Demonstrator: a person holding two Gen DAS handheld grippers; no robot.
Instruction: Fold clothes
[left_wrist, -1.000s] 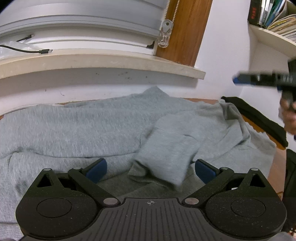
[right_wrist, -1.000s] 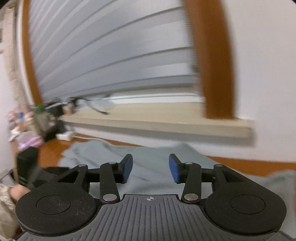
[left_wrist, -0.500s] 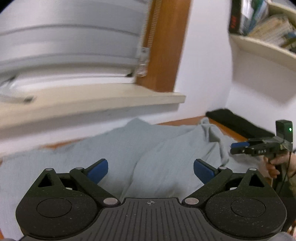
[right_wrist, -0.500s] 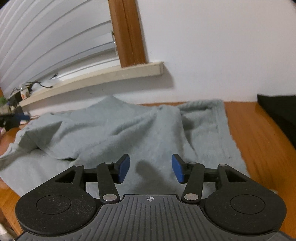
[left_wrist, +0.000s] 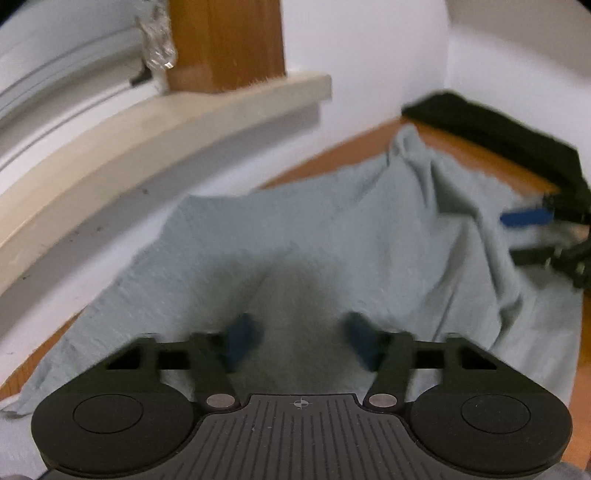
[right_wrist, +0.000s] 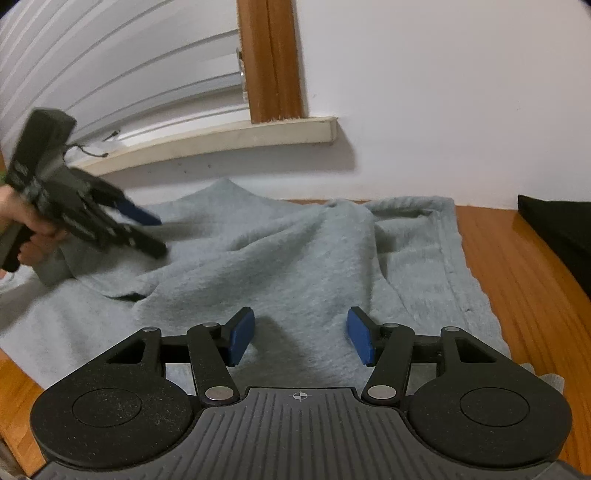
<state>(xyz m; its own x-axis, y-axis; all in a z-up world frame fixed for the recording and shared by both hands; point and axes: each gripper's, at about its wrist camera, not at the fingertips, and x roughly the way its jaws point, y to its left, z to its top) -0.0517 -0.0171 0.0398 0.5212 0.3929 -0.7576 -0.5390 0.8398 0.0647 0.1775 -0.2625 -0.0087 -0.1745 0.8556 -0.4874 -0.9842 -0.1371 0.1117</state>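
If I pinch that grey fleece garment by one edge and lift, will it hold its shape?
Probably not: the grey fleece garment already lies in soft ridges, so it should drape. Its fuzzy pile likely grips the pads. The hemmed edge looks firmer.

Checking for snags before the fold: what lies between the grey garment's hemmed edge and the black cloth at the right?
Only bare wooden tabletop separates the grey garment from the black cloth, clearest in the right wrist view.

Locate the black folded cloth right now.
The black folded cloth lies along the wall at the upper right of the left wrist view, on the wooden table, just beyond the grey garment.
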